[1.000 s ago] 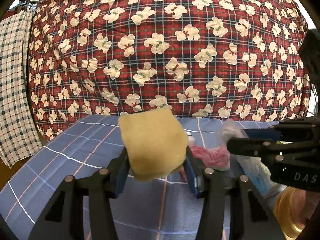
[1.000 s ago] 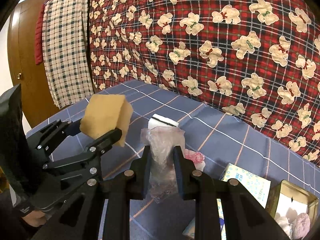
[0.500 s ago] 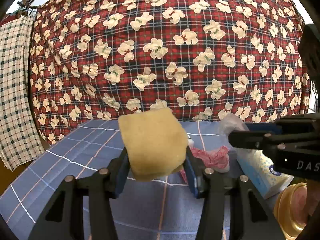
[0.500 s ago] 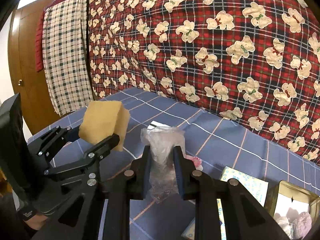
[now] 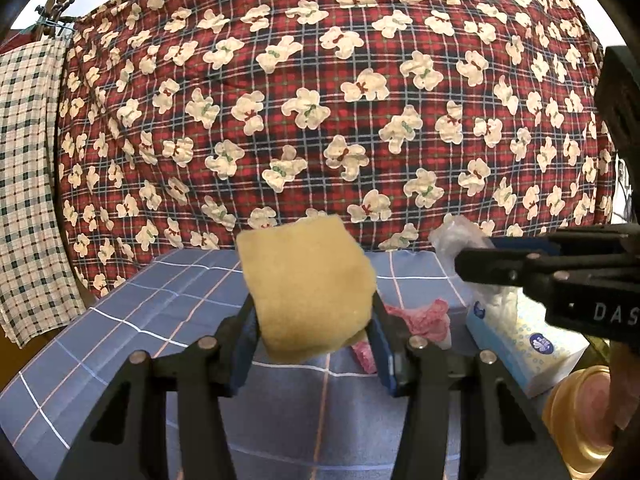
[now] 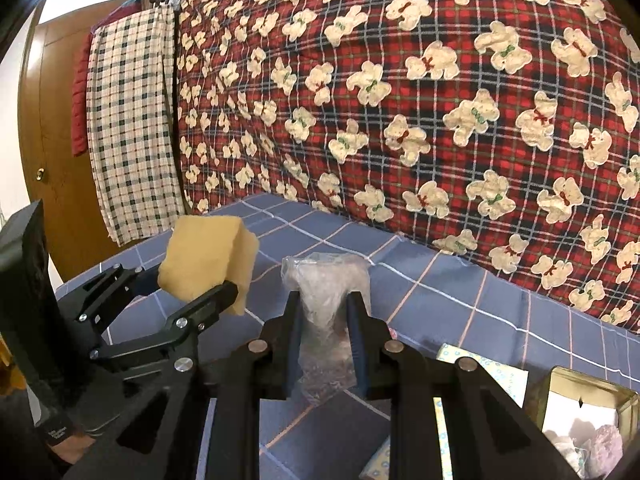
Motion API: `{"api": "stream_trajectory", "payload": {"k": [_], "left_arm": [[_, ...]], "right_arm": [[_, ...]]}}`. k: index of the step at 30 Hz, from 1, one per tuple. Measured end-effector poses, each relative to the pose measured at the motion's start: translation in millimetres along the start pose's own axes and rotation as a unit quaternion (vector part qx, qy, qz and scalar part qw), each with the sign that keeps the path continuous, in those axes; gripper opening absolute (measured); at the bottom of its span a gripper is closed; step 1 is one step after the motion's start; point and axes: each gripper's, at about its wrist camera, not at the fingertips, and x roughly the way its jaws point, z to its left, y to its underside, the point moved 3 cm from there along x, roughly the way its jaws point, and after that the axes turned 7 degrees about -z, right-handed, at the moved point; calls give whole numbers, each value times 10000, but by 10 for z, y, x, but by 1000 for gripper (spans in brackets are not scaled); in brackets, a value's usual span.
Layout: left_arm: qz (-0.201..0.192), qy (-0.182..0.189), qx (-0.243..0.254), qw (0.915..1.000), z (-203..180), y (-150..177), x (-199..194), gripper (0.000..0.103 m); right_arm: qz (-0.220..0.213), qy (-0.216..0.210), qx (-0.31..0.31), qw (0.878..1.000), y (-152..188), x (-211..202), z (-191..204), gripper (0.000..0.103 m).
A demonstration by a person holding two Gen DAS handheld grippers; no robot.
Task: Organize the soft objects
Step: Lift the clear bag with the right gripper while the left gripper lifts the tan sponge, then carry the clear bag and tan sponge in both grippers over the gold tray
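My left gripper (image 5: 314,312) is shut on a yellow sponge (image 5: 306,284) and holds it above the blue checked tablecloth (image 5: 168,312). The sponge also shows in the right wrist view (image 6: 206,262). My right gripper (image 6: 322,312) is shut on a crumpled clear plastic bag (image 6: 326,296), held just right of the sponge; the bag shows in the left wrist view (image 5: 460,236). A pink cloth (image 5: 420,316) lies on the table behind the sponge.
A blue tissue pack (image 5: 524,344) lies at the right, beside a gold tin (image 6: 580,412) holding soft items. A red bear-print blanket (image 5: 320,100) hangs behind the table. A checked towel (image 6: 128,128) hangs on a wooden door at the left.
Both grippers have risen a little with their loads, keeping the same spacing. The table and the items on it sit lower in both views.
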Motion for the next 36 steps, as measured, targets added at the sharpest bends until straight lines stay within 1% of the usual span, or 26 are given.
{"api": "stream_trajectory", "payload": {"k": [6,17,21,28,32,36], "left_arm": [[-73,39,22,10000,-22,-24,-15,49],[-183,67,15,9998,-38,-28,-48,49],[-199,72,11,9998,-34,-22,-52,49],[-316,93,38,9995,-50,-47,-93,49],[-351,98,36,9993,-56,-53,-89,49],[-404,70,16,9992,-55,-58,-110,49]], "right_arm": [[-233,57,15,9997,-30,-76,-11,24],[-394,112,7,9992,-43,-139,-15,24],[-513,153,58,9986,-53,-175,-44,24],[-639,191,95,9977,-62,-216,-58,24],[-766,257,103,9967,-72,-261,-67,24],[-906,385,-28,9951,-89,-301,-28,24]]}}
